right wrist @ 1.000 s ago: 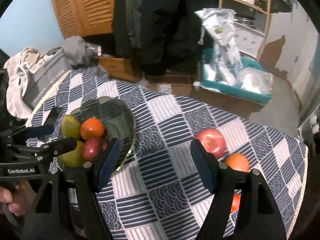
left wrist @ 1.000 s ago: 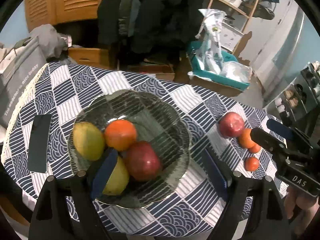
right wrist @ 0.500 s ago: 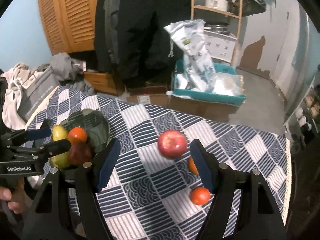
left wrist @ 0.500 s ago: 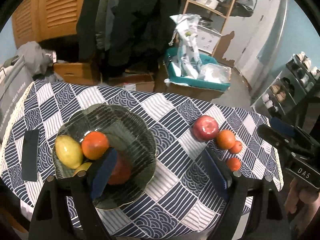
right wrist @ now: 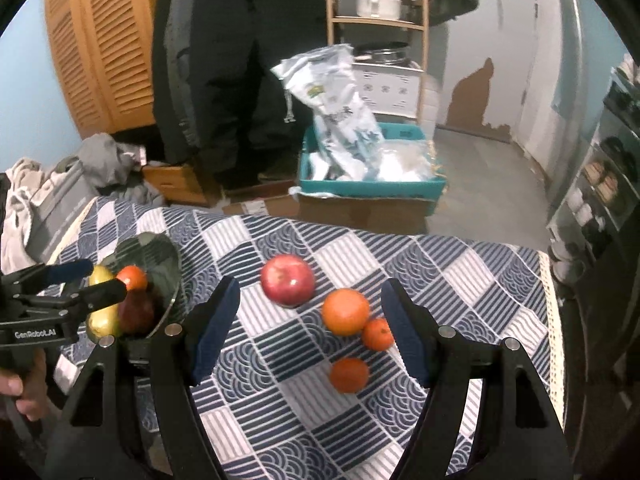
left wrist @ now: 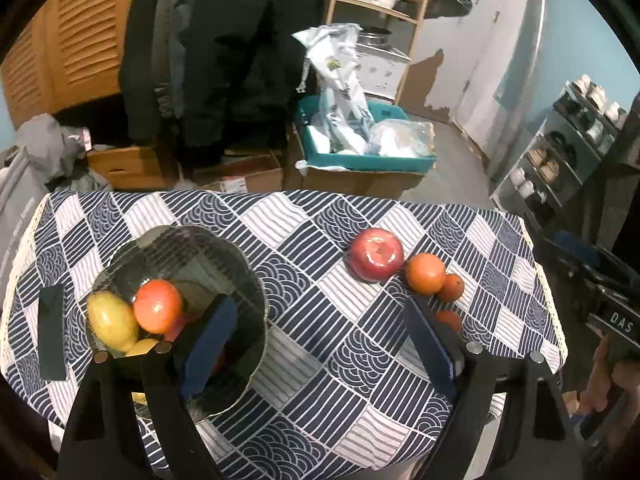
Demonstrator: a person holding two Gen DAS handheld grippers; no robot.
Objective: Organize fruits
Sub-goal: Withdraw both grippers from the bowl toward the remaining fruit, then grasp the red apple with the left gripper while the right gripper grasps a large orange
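- Left gripper [left wrist: 320, 344] wide open, holding nothing, bowl [left wrist: 224, 248] at lower left.
- Right gripper [right wrist: 310, 328] open too, apple [right wrist: 287, 280] and oranges [right wrist: 346, 311] mid-frame between its fingers.

Fruit and a bowl on a cloth-covered surface

The surface [left wrist: 320, 344] wears a navy-and-white patterned cloth. On it sit a glass bowl [left wrist: 244, 276] at left, a dark flat rectangle [left wrist: 51, 338] beside it, a red apple [left wrist: 376, 254], a large orange [left wrist: 425, 273] and two small oranges [left wrist: 453, 287] at right.
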